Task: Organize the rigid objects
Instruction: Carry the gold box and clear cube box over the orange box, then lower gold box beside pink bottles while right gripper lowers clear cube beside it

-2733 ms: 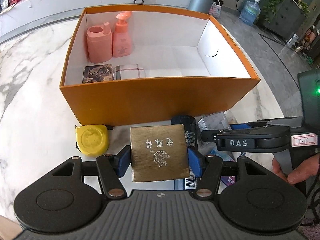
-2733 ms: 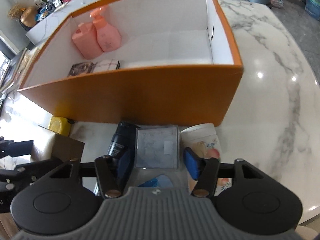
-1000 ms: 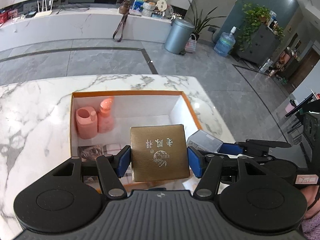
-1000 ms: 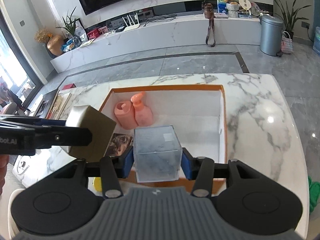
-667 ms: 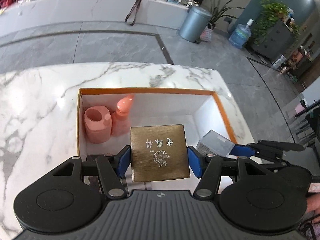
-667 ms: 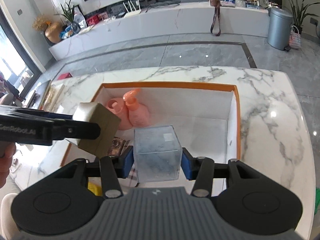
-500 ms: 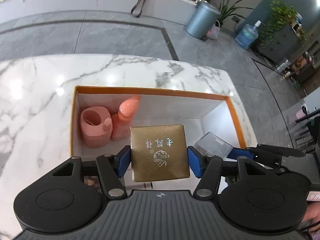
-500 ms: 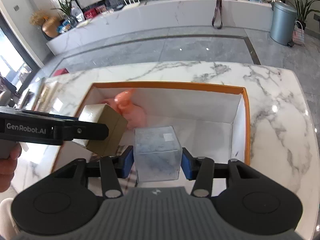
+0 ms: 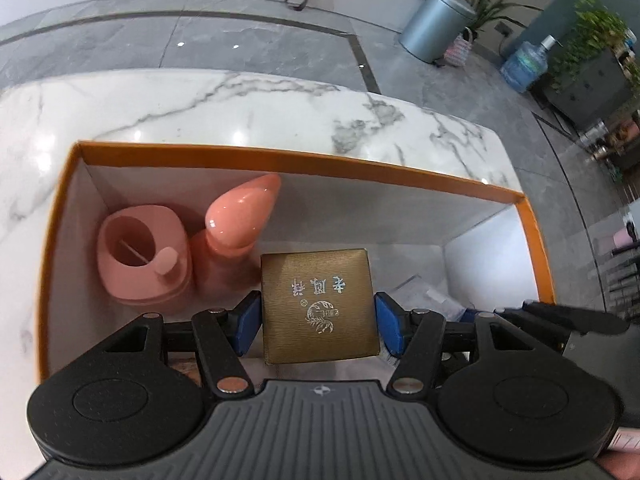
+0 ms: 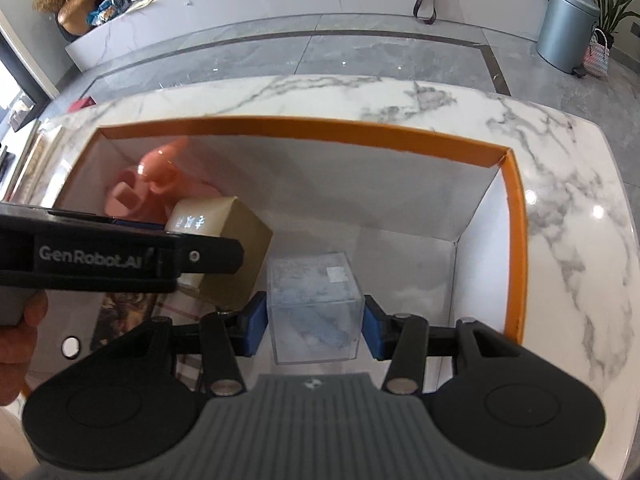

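My left gripper point(image 9: 318, 318) is shut on a gold box point(image 9: 318, 302) with silver characters and holds it inside the orange box point(image 9: 304, 160), just right of the pink pump bottle point(image 9: 236, 224). My right gripper point(image 10: 314, 322) is shut on a clear plastic cube point(image 10: 314, 306) and holds it over the middle of the orange box's point(image 10: 514, 240) white floor. In the right wrist view the gold box point(image 10: 236, 256) sits left of the cube, with the left gripper's arm across it.
A pink jug point(image 9: 142, 254) stands in the box's far left corner beside the pump bottle. A patterned flat box point(image 10: 120, 312) lies on the box floor at the near left. Marble table point(image 9: 256, 112) surrounds the box. Bin point(image 9: 436, 28) stands on the floor beyond.
Both grippers have lifted their boxes off the table, moved forward over the orange box's near wall and come down inside it.
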Action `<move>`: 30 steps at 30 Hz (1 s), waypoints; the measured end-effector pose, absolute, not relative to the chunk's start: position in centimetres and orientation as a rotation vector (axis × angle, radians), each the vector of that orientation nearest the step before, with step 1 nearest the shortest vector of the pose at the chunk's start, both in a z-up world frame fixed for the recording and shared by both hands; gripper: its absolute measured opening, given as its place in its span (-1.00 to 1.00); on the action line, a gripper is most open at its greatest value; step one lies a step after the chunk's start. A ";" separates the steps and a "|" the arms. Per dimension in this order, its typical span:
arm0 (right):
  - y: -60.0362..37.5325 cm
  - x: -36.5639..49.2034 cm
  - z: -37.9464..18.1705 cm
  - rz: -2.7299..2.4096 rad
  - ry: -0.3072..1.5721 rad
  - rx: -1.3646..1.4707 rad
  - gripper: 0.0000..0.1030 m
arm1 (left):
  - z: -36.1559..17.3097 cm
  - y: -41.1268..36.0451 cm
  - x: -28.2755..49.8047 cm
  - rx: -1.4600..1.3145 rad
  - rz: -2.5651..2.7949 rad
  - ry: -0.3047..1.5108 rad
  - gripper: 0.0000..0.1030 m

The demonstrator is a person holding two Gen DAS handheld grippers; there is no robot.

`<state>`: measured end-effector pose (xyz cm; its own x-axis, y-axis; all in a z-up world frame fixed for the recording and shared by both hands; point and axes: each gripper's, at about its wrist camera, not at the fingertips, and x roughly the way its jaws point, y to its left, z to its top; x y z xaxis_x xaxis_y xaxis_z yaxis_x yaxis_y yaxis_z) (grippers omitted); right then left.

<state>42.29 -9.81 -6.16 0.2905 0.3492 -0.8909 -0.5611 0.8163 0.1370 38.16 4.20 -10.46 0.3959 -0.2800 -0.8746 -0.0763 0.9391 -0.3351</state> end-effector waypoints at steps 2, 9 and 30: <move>-9.5 42.6 -6.6 0.603 1.127 -0.228 -0.02 | -10.6 4.0 38.3 -0.345 -0.120 1.157 0.33; -8.8 43.2 -7.2 0.588 1.118 -0.276 -0.02 | -11.1 2.8 39.1 -0.282 -0.076 1.164 0.34; -8.5 43.2 -7.6 0.595 1.135 -0.311 -0.02 | -9.7 4.9 37.2 -0.239 -0.171 1.215 0.39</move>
